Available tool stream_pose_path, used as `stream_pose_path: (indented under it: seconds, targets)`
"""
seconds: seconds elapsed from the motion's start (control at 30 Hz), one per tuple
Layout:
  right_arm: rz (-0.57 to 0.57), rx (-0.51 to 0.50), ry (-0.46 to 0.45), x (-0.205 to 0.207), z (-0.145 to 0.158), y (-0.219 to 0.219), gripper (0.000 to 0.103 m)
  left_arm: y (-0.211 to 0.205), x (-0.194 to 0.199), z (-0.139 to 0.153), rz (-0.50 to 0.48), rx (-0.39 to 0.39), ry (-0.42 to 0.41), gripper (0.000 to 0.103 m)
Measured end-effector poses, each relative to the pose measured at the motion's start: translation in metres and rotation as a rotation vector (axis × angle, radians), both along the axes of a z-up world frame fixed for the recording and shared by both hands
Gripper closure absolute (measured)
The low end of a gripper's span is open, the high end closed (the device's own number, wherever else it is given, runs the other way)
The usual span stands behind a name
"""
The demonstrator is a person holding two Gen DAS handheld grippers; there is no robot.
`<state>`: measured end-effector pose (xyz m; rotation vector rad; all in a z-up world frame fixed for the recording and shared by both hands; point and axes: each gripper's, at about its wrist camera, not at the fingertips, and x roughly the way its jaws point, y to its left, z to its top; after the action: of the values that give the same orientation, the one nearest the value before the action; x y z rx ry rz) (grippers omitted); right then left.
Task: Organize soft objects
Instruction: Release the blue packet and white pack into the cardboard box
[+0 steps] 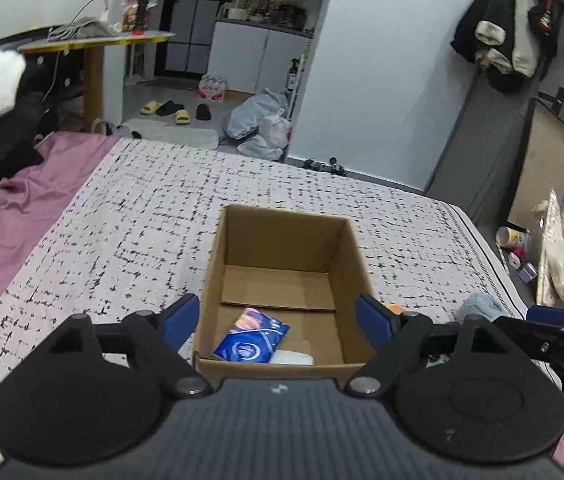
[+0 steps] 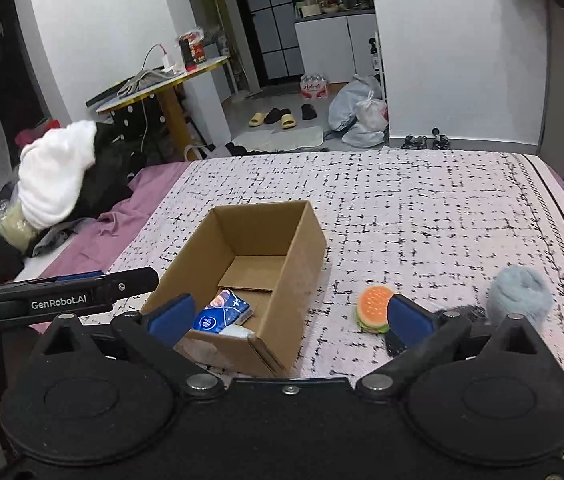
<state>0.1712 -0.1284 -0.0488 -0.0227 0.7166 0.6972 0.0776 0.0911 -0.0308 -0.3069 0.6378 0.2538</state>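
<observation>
Cardboard box [image 2: 242,280] mid-bed, tissue pack [image 2: 222,314] inside, both hand-held grippers [image 1: 278,320] [image 2: 289,318] released, burger toy [image 2: 373,308] beside box.

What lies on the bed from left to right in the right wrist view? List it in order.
White cloth pile → cardboard box → toy burger → blue fluffy ball.

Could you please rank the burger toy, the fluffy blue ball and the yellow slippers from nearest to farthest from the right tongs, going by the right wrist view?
1. Orange and green burger-shaped soft toy, beside the right tongs' right finger.
2. Fluffy pale blue ball, farther right on the bed.
3. Yellow slippers, on the floor beyond the bed.
</observation>
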Motion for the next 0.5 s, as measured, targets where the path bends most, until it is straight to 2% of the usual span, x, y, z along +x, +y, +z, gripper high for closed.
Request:
stream_pose_path:
  seconds: [0.13,0.3,0.4,0.5]
  targets:
    - [-0.006,0.012,-0.008,-0.005,0.0,-0.018,0.0,-0.018,-0.002,0.007,-0.061,0.003,0.0,0.019]
    - [-0.033,0.04,-0.007,-0.009,0.001,-0.044,0.0,-0.043,-0.004,0.011,-0.126,0.067,-0.013,0.019]
    - [-0.067,0.062,-0.004,-0.008,0.001,-0.059,0.0,-0.052,-0.001,0.009,-0.175,0.048,-0.008,0.013]
    - [-0.094,0.077,-0.004,-0.01,0.001,-0.073,0.0,-0.061,-0.001,0.008,-0.197,0.069,-0.007,0.013]
